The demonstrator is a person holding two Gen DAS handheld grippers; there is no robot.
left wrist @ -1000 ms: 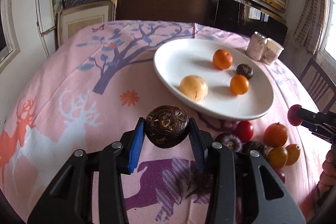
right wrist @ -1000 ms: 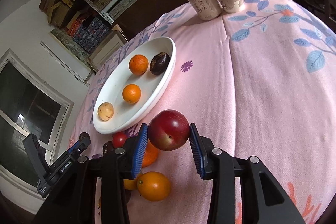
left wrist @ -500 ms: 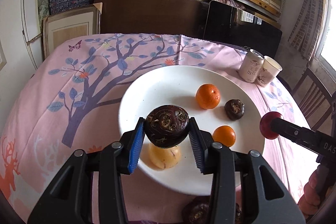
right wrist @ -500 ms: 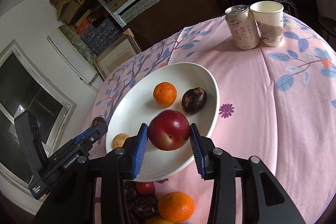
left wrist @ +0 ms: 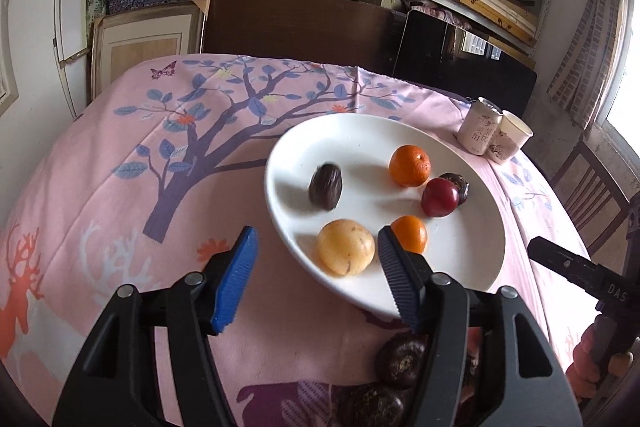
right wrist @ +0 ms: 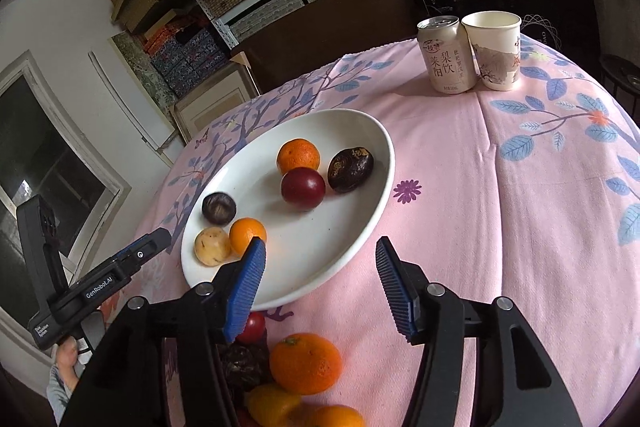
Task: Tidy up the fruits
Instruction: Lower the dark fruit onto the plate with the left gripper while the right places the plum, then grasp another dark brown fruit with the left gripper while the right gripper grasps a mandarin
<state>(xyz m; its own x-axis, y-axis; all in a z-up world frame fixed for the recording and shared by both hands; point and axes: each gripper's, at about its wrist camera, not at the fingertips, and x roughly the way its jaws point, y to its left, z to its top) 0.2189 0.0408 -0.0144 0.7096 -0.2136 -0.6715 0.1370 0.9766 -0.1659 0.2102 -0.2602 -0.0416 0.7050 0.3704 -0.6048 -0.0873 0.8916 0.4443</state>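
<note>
A white oval plate [left wrist: 360, 135] [right wrist: 352, 227] on the pink tablecloth holds several fruits: a dark brown passion fruit [left wrist: 325, 186] [right wrist: 218, 207], a red plum [left wrist: 439, 197] [right wrist: 303, 186], two oranges [left wrist: 410, 165] [left wrist: 409, 233], a yellow fruit [left wrist: 346, 247] and another dark fruit [right wrist: 351, 169]. My left gripper [left wrist: 314, 263] is open and empty above the plate's near rim. My right gripper [right wrist: 320, 281] is open and empty over the plate's near edge.
Loose fruits lie on the cloth near me: an orange [right wrist: 305, 363], a small red fruit [right wrist: 252, 327], dark fruits [left wrist: 400, 355]. A drink can [right wrist: 444, 55] and paper cup [right wrist: 496, 49] stand at the table's far side. A wooden chair [left wrist: 588, 195] is at the right.
Both grippers have opened. The dark passion fruit left the left gripper and the red plum left the right gripper; both now lie on the plate.
</note>
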